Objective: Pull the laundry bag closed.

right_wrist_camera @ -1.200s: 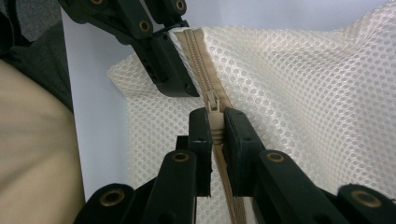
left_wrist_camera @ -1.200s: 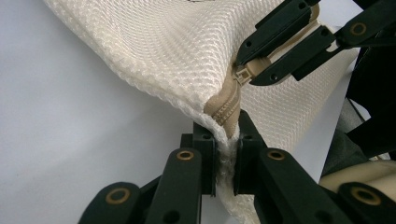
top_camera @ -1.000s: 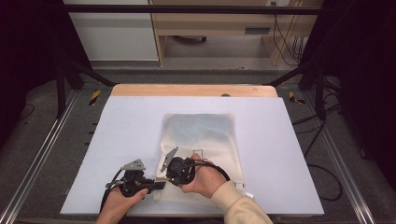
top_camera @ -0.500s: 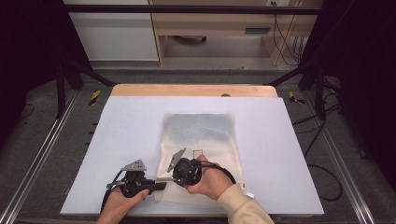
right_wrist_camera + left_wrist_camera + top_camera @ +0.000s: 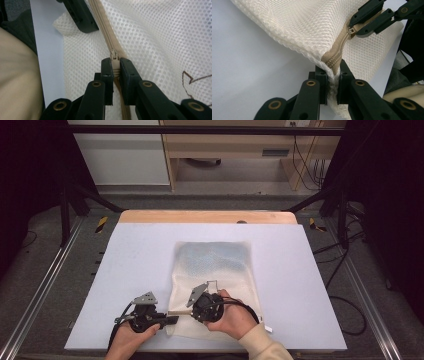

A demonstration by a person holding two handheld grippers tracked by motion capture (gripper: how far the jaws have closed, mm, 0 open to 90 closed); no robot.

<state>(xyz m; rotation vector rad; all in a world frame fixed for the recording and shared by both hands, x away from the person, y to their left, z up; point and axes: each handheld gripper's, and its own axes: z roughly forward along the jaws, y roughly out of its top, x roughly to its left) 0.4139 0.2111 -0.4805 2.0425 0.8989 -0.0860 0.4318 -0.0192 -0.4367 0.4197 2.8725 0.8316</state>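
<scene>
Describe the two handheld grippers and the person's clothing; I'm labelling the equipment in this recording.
Both are black handheld tools. The left gripper and right gripper each have two flat black jaws on linked bars with brass-coloured pivot pins. In the high view, a grey three-cornered plate tops the left one, another sits on the right, and black cables trail from them. A beige sleeve covers the right forearm.

Left black two-jaw handheld gripper [image 5: 172,320], lower left of high view: grey three-cornered plate [image 5: 145,297] on top, black cable looping at lower left. Right black two-jaw handheld gripper [image 5: 186,313], lower centre: round black body, same grey plate [image 5: 198,293], black cable curving right. Jaws in gripper views: flat matte black linkage bars, brass-coloured rivets at pivots. Beige long sleeve [image 5: 262,345] on right arm, bottom edge.
</scene>
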